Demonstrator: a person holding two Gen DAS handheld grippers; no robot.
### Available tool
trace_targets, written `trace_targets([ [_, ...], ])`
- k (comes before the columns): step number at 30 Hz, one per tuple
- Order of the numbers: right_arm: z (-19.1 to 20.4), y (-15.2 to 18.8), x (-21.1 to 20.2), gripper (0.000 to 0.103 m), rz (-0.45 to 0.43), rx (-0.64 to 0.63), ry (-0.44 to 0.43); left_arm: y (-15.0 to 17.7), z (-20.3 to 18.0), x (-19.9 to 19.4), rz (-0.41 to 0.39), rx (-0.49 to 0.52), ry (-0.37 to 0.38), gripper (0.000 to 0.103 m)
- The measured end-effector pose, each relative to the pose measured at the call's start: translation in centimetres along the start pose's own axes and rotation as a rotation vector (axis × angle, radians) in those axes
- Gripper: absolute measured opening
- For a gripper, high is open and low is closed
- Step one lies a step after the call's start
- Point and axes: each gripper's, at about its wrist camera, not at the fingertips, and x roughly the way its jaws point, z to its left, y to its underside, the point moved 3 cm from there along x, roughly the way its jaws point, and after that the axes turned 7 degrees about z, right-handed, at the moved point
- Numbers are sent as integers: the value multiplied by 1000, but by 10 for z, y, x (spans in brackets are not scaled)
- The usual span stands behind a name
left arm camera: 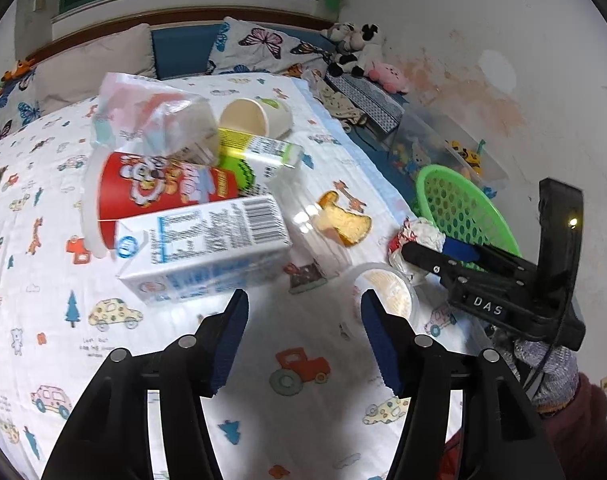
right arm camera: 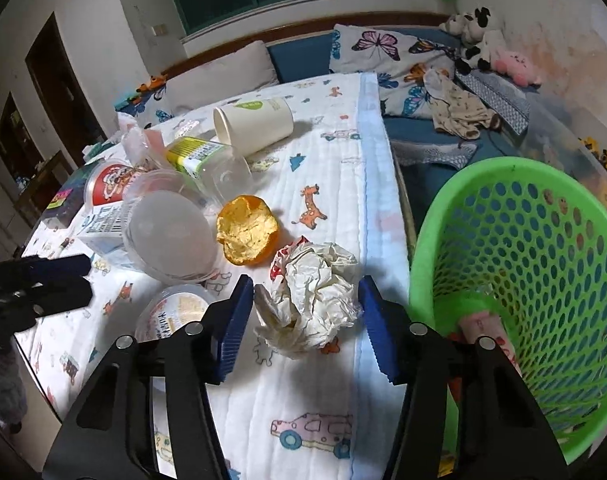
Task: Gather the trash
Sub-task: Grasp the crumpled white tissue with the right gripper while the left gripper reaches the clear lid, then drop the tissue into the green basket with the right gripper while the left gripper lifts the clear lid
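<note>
My right gripper (right arm camera: 305, 288) is shut on a crumpled white paper wad (right arm camera: 315, 296) that fills the gap between its blue pads, on the printed cloth near the table's right edge. The green mesh basket (right arm camera: 543, 220) stands just to its right, below the table edge. From the left wrist, the right gripper (left arm camera: 427, 246) and the paper wad (left arm camera: 419, 232) sit in front of the basket (left arm camera: 463, 208). My left gripper (left arm camera: 303, 304) is open over bare cloth, with a blue-and-white milk carton (left arm camera: 207, 248) just beyond its left finger and a small lidded tub (left arm camera: 387, 288) beside its right finger.
More litter lies on the cloth: an orange peel (right arm camera: 247, 232), a clear plastic cup (right arm camera: 171, 236), a red snack cup (left arm camera: 159, 192), a green-yellow carton (left arm camera: 255, 156), a tipped paper cup (right arm camera: 255, 124) and a plastic bag (left arm camera: 151, 112). A pink wrapper (right arm camera: 483, 328) lies in the basket.
</note>
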Motion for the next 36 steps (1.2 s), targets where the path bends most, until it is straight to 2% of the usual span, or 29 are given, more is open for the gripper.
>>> trace_targets([
  [6, -6, 4, -26, 52, -50, 13, 8, 1, -23, 16, 31, 55, 5, 68],
  [18, -29, 27, -72, 52, -110, 62, 67, -2, -54, 50, 78, 154, -45, 78],
  [27, -58, 48, -79, 52, -98, 133, 132, -1, -62, 66, 94, 191, -81, 78],
  [30, -70, 51, -82, 52, -98, 157, 154, -2, -62, 69, 99, 191, -82, 70],
  [36, -90, 55, -83, 53, -95, 195, 190, 0, -65, 70, 94, 195, -84, 66],
])
